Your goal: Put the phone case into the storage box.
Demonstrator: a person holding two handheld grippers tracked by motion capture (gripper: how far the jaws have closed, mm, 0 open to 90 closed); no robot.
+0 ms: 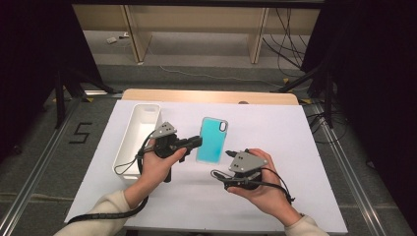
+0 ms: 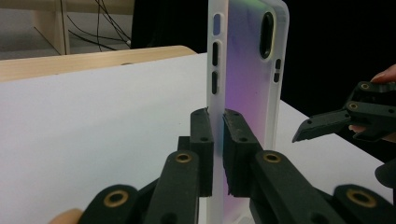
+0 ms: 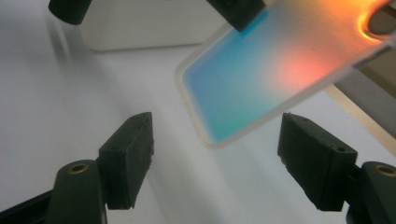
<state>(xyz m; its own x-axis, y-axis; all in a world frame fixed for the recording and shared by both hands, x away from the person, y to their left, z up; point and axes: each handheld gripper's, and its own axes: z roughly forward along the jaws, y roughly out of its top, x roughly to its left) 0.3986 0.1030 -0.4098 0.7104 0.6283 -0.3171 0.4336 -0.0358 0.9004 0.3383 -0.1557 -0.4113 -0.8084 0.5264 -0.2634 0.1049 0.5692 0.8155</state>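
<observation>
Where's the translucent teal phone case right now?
In the high view, the translucent teal phone case sits mid-table, clamped by the left gripper, right of the white bin.

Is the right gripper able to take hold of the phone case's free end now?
Probably yes: the right gripper is open just short of the phone case, nothing lies between, and the left gripper holds its side edge.

The phone case [image 1: 212, 139] sits clamped at its edge in the left gripper [image 1: 195, 143] — the tray [image 1: 138, 137] on that gripper's far side, the right gripper [image 1: 222, 176] just below the case.
</observation>
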